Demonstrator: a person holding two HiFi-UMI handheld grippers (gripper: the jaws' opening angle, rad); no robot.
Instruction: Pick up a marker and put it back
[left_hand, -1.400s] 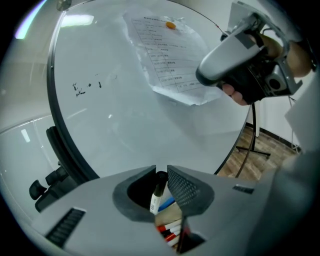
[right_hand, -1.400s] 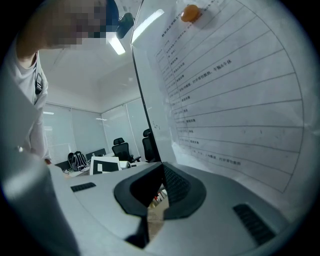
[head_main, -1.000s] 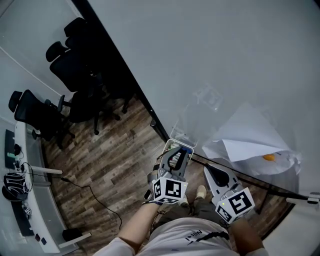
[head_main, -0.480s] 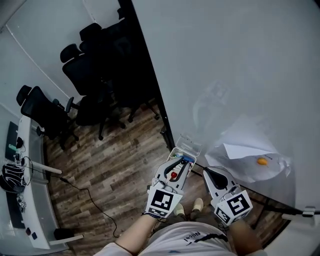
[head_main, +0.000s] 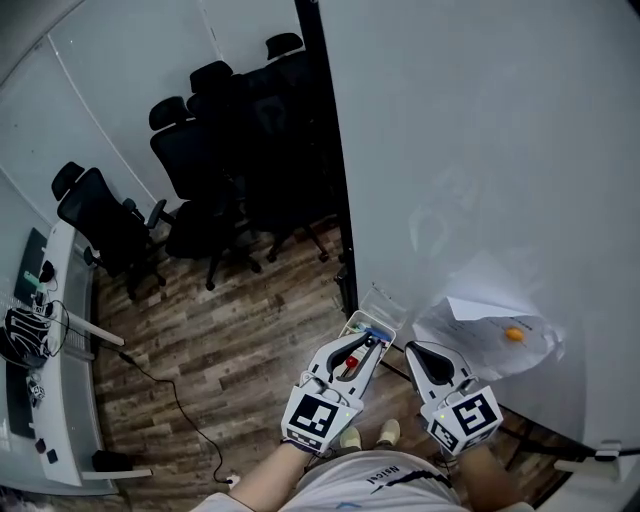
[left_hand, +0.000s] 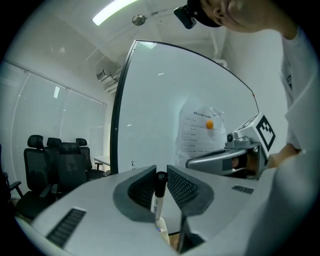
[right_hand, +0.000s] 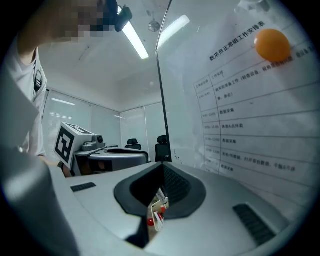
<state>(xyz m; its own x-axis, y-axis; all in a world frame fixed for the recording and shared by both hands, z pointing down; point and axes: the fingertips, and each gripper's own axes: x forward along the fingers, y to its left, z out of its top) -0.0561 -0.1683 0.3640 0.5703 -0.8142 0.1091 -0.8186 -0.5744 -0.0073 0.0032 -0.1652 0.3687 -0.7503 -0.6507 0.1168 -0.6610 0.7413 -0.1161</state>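
My left gripper (head_main: 366, 346) (left_hand: 161, 183) is shut on a marker (left_hand: 158, 194) with a black cap and a white label. The marker stands upright between the pads. Just past the left fingertips a clear marker tray (head_main: 371, 315) hangs on the whiteboard (head_main: 480, 130). In the right gripper view the tray (right_hand: 156, 212) shows below with red-capped markers in it. My right gripper (head_main: 416, 351) (right_hand: 162, 171) is beside the left one at about the same height. Its jaws meet at the tips with nothing in them.
A paper sheet (head_main: 490, 325) pinned by an orange magnet (head_main: 513, 334) hangs on the whiteboard to the right of the tray. Black office chairs (head_main: 215, 150) stand on the wooden floor (head_main: 220, 350) to the left. A desk (head_main: 45, 330) with cables is at the far left.
The left gripper has risen with the marker and rolled. The right gripper has risen a little beside it. The view has swung towards the chairs.
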